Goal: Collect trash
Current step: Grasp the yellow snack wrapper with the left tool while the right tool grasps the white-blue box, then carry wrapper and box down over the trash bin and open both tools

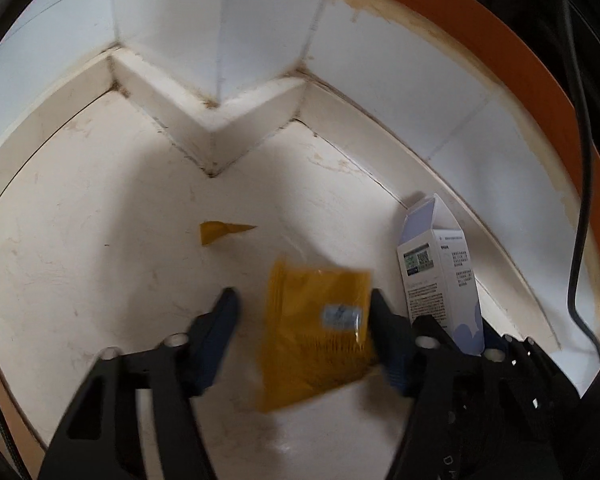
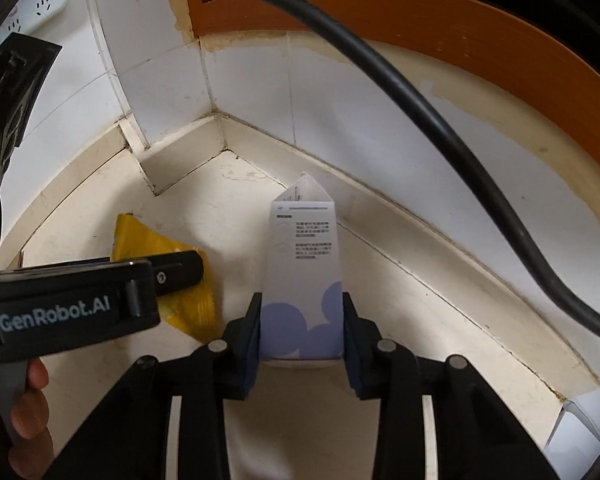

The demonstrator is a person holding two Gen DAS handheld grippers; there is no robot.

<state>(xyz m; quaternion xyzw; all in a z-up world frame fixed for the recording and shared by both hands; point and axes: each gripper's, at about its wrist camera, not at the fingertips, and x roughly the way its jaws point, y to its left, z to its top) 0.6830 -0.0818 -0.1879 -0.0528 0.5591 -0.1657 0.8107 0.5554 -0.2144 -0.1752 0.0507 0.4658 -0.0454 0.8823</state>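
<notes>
Right gripper (image 2: 302,320) is clamping the white-lilac carton (image 2: 302,272); left gripper (image 1: 304,328), marked "GenRobot.AI", is gaping around the yellow packet (image 1: 316,332) near the counter's (image 1: 99,240) back corner.

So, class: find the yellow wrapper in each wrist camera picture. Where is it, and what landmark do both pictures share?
Left wrist: the yellow wrapper lies low centre, blurred, between the open fingers of the left gripper.
Right wrist: the wrapper sits left of centre, partly hidden by the left gripper's body.
Shared landmark: the upright white and purple carton, held by the right gripper.
</notes>
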